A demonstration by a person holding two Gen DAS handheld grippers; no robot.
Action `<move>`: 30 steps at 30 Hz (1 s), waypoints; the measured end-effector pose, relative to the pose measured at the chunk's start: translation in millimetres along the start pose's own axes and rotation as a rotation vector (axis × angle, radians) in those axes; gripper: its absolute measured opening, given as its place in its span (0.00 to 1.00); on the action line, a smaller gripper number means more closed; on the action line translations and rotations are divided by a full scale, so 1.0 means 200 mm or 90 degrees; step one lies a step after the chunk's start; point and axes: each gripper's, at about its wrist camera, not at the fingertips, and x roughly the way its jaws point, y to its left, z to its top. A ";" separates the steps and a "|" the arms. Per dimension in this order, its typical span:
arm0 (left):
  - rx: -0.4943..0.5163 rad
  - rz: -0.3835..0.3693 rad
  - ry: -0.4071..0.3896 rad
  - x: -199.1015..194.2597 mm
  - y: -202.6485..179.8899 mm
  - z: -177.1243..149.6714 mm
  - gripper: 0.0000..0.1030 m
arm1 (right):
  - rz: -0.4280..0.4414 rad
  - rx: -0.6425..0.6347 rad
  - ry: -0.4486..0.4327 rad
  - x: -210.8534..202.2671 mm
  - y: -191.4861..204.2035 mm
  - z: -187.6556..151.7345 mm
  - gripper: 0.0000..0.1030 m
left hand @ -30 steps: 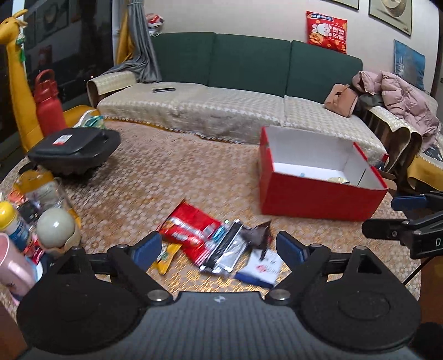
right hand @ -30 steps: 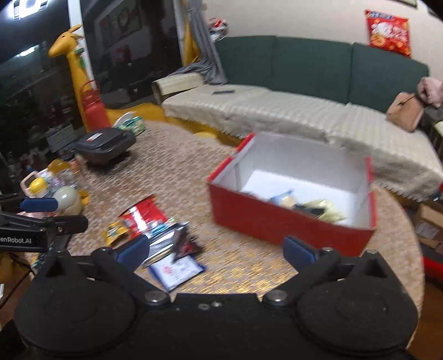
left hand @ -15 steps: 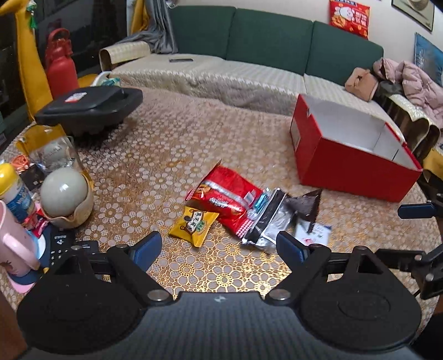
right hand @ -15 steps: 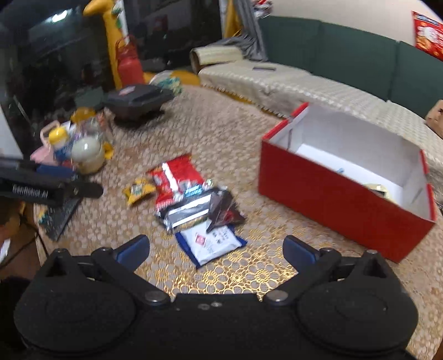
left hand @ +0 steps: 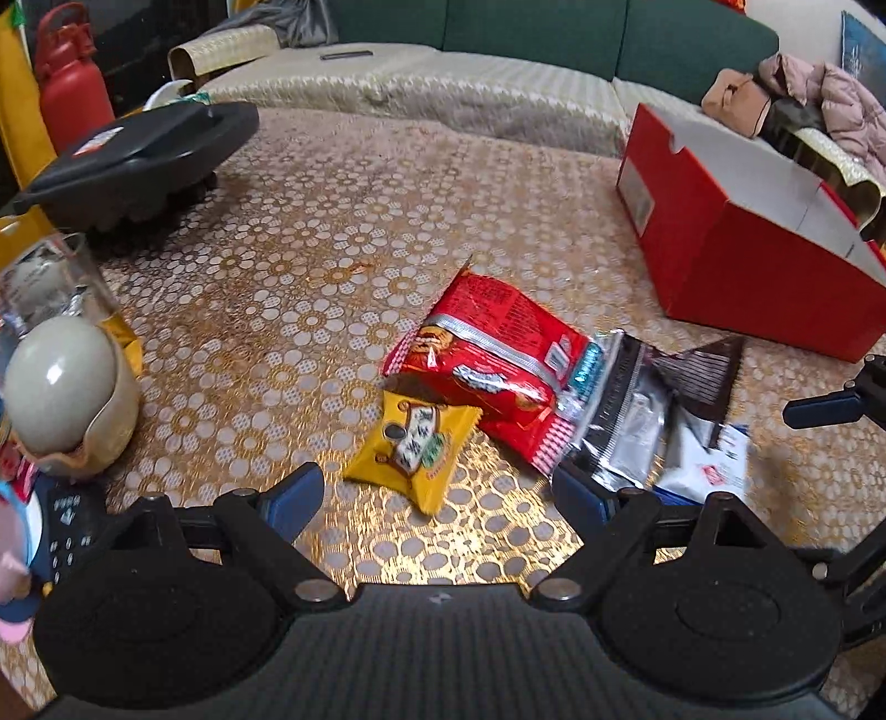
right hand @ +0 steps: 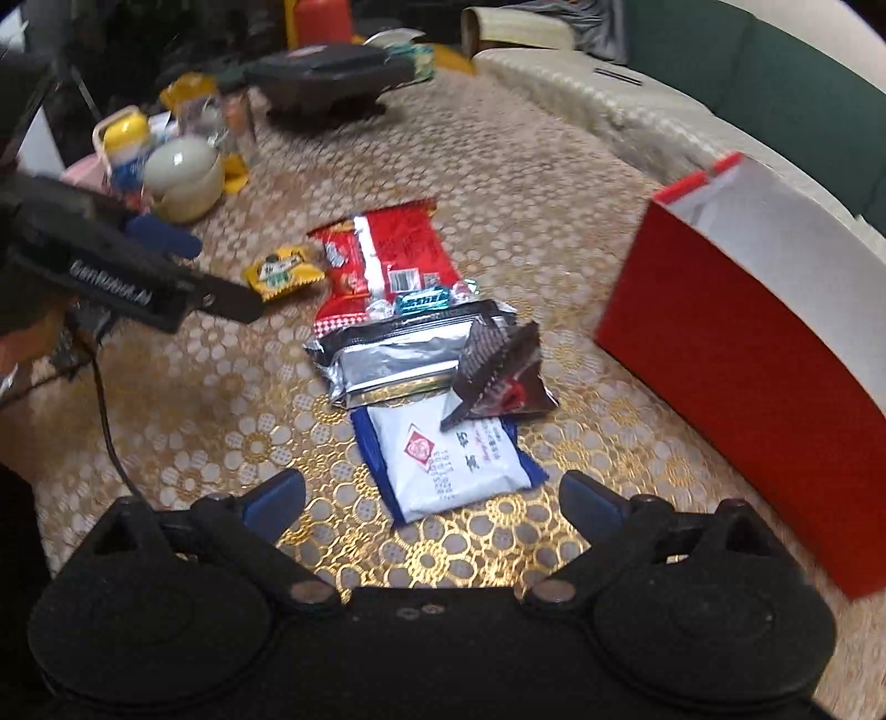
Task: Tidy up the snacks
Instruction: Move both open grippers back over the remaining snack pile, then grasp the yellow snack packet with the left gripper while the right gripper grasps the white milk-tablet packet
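Observation:
Several snack packets lie in a loose pile on the gold-patterned table. They include a yellow packet (left hand: 412, 448), a red bag (left hand: 487, 360), a silver pouch (left hand: 626, 421), a dark brown wrapper (right hand: 498, 365) and a white packet with blue edges (right hand: 448, 459). My left gripper (left hand: 437, 495) is open, low over the table, with the yellow packet just ahead of its fingertips. My right gripper (right hand: 434, 498) has wide jaws that are closing slightly. The white packet lies just ahead of them and nothing is pressed between them. The open red box (right hand: 747, 332) stands to the right of the pile.
A black lidded appliance (left hand: 138, 155) sits at the far left of the table. A red bottle (left hand: 72, 94) stands behind it. A cream round jar (left hand: 61, 382), a remote (left hand: 66, 520) and cups crowd the left edge. A green sofa (left hand: 526, 27) runs behind.
Both grippers have come down and forward toward the snack pile, which now looks much larger and closer. The right gripper's view has swung left, from the red box onto the packets.

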 end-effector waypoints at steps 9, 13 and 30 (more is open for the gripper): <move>-0.009 -0.008 0.032 0.17 0.06 0.08 0.87 | 0.013 -0.021 0.027 0.14 -0.05 0.04 0.92; -0.009 -0.012 0.042 0.21 0.07 0.09 0.74 | 0.011 -0.043 0.027 0.17 -0.04 0.04 0.86; -0.022 0.008 0.043 0.18 0.06 0.08 0.36 | 0.016 -0.060 0.006 0.13 0.03 0.02 0.56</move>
